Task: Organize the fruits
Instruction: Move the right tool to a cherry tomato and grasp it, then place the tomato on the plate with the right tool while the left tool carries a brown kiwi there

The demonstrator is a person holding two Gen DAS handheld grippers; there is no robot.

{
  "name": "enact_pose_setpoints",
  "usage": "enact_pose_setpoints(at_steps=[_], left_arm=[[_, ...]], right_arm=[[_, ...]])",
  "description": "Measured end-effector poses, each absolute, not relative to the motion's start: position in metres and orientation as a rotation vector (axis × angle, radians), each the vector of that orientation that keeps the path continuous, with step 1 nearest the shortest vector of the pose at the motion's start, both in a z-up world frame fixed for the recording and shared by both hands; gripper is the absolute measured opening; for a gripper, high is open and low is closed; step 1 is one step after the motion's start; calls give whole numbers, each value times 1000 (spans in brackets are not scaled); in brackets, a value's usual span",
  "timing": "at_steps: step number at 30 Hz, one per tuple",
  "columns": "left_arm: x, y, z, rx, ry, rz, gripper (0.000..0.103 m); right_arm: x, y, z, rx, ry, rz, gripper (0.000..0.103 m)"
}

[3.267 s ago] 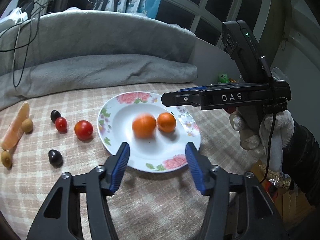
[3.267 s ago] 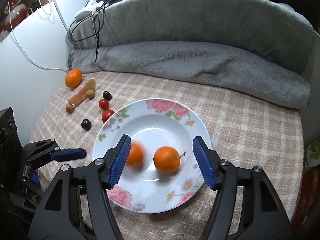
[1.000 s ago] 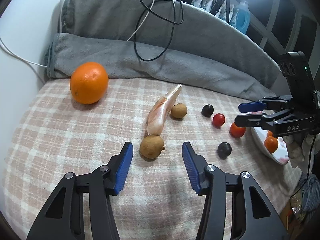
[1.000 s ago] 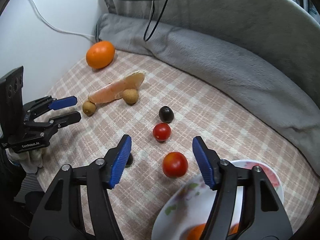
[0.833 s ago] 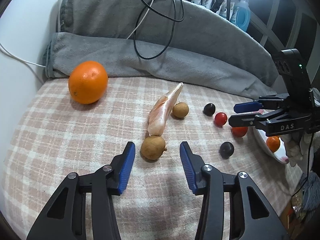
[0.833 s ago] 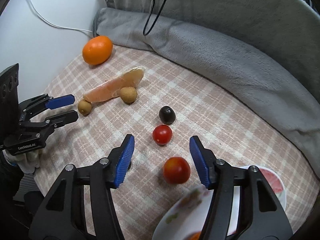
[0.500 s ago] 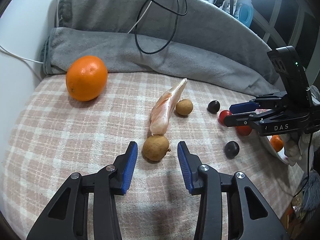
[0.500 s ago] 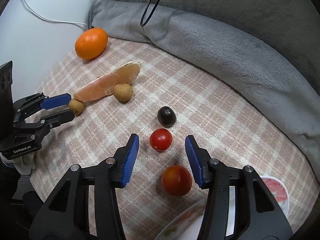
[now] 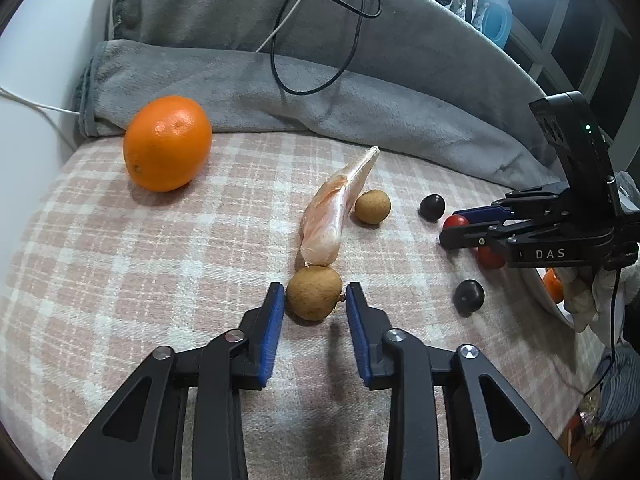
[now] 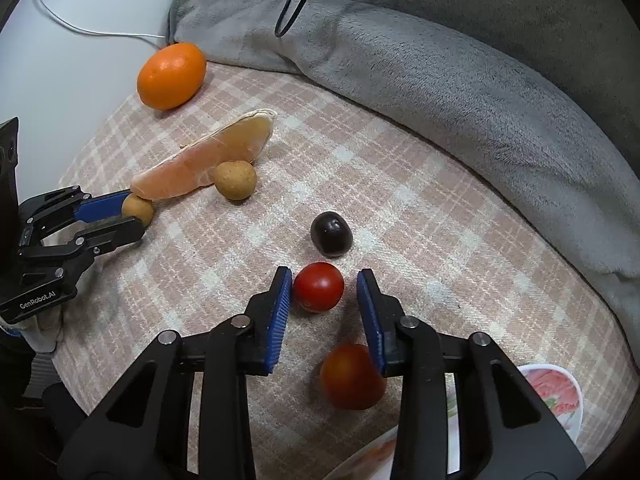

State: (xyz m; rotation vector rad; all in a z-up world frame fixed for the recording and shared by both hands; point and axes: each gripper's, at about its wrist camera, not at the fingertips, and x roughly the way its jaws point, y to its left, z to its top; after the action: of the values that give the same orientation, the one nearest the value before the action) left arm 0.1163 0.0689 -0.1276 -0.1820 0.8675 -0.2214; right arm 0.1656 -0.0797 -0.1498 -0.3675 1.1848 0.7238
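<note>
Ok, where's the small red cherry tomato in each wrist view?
Left wrist: cherry tomato at far right, partly hidden behind the right tool.
Right wrist: lower centre, between that closing tool's blue pads, right pad not yet touching.
Shared landmark: the dark grape just beyond it.

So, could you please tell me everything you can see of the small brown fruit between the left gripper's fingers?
The longan is a small, round, tan-brown fruit with a dull, faintly speckled skin and a short stem stub on its right side. It lies on the pink checked cloth, and its far side touches the tip of the peeled citrus segment. The left gripper straddles it with its jaws closing: the left blue pad looks to be at its skin, while a slight gap remains at the right pad.
</note>
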Motion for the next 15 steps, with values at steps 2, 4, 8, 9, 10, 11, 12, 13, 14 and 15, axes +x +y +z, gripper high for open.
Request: enact_pose_setpoints(at_steps=[2, 4, 8, 9, 10, 11, 12, 13, 14, 15], left_arm=[[117, 69, -128, -183, 868, -223, 29], [117, 68, -128, -180, 868, -224, 29], [117, 69, -128, -179, 868, -225, 29], [117, 69, -128, -180, 866, -225, 29], [117, 69, -127, -180, 865, -226, 29], [116, 69, -127, -181, 864, -226, 29], [115, 69, -126, -180, 860, -225, 29], [115, 69, -125, -180, 858, -225, 29], [114, 69, -124, -180, 855, -224, 29], [112, 69, -123, -181, 851, -222, 29]], right_arm=[[166, -79, -150, -362, 1187, 727, 27], [166, -79, -151, -360, 1189, 727, 26], [166, -80, -151, -353, 1188, 729, 25], [166, -81, -150, -349, 1188, 730, 25], [166, -82, -150, -346, 1187, 731, 25], [165, -83, -149, -344, 1185, 732, 25], [164, -83, -147, -342, 1183, 734, 25], [163, -85, -145, -339, 1180, 735, 25], [162, -86, -144, -336, 1177, 736, 25], [161, -87, -141, -332, 1173, 737, 25]])
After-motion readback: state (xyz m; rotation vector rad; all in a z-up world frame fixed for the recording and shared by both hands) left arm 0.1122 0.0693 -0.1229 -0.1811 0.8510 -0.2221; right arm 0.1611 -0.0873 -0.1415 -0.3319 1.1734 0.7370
